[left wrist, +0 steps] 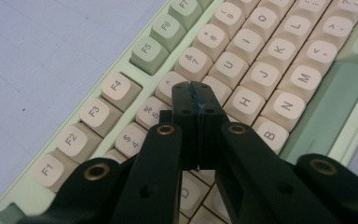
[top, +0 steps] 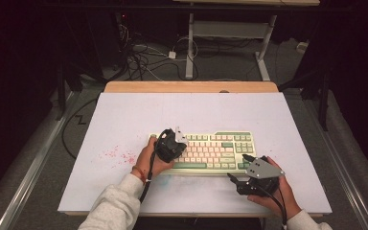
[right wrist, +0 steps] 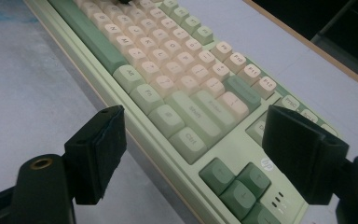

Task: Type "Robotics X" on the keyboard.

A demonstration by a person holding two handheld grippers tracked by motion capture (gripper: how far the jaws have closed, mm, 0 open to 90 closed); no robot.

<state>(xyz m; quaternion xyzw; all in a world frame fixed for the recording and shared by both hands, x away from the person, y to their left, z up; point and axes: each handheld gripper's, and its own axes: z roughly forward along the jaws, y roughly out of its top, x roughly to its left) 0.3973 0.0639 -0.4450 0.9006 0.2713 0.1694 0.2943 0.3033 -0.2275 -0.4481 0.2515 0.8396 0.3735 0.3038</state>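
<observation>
Now our left gripper (left wrist: 196,91), jaws pressed together, hangs over the cream-and-green plastic keyboard (left wrist: 279,70); drifting sideways, we'd strike two keys at once; right gripper (right wrist: 193,156) jaws spread

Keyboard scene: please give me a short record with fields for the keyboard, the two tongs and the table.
keyboard: green and cream keyboard, lying flat on the table
left tongs: left tongs shut, nothing between the jaws, tips over the letter keys near G and H
right tongs: right tongs open, beside the keyboard's right end near the arrow keys, holding nothing
table: white table with small red marks left of the keyboard
</observation>
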